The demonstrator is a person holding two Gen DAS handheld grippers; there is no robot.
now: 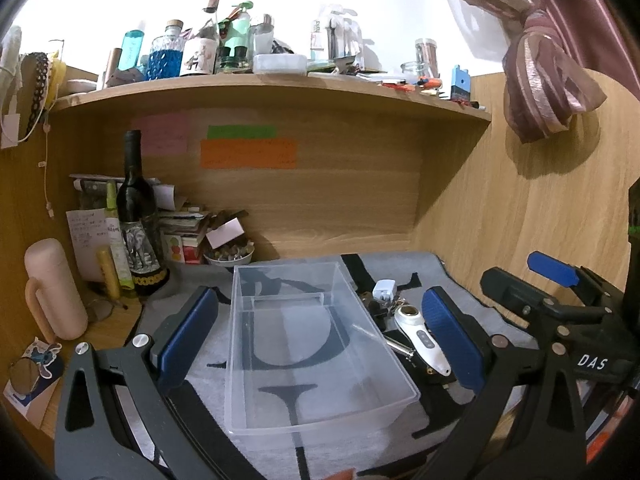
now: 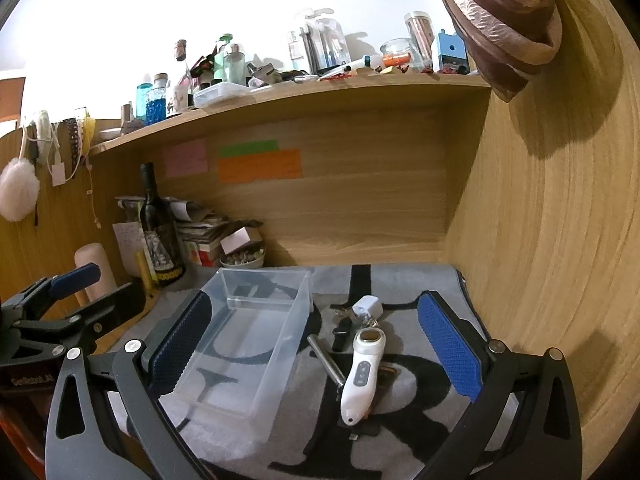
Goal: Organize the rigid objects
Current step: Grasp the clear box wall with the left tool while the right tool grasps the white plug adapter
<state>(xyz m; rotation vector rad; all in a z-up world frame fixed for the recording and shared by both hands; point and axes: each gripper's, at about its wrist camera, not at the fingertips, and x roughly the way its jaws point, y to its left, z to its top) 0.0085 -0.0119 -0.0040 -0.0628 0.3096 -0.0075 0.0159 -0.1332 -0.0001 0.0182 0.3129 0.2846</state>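
1. Clutter first: the white device [image 2: 362, 372], metal rod [image 2: 326, 360], charger [image 2: 368, 307] and keys [image 2: 344, 320] lie touching in a heap on the mat [image 2: 420, 400], just right of the empty bin [image 2: 256, 344]. If I grab one, I judge its neighbours may drag along.
2. Both tongs stand apart, holding nothing: left gripper [image 1: 320, 340] straddles the bin, right gripper [image 2: 316, 344] spans bin edge and heap.
3. The right gripper's left finger [image 2: 180, 344] sits near the bin wall; closing could shove the light bin.
4. The rod, I reckon, could roll or slip.
5. The bottle [image 1: 138, 216] stands well apart, so I rate it a low risk.
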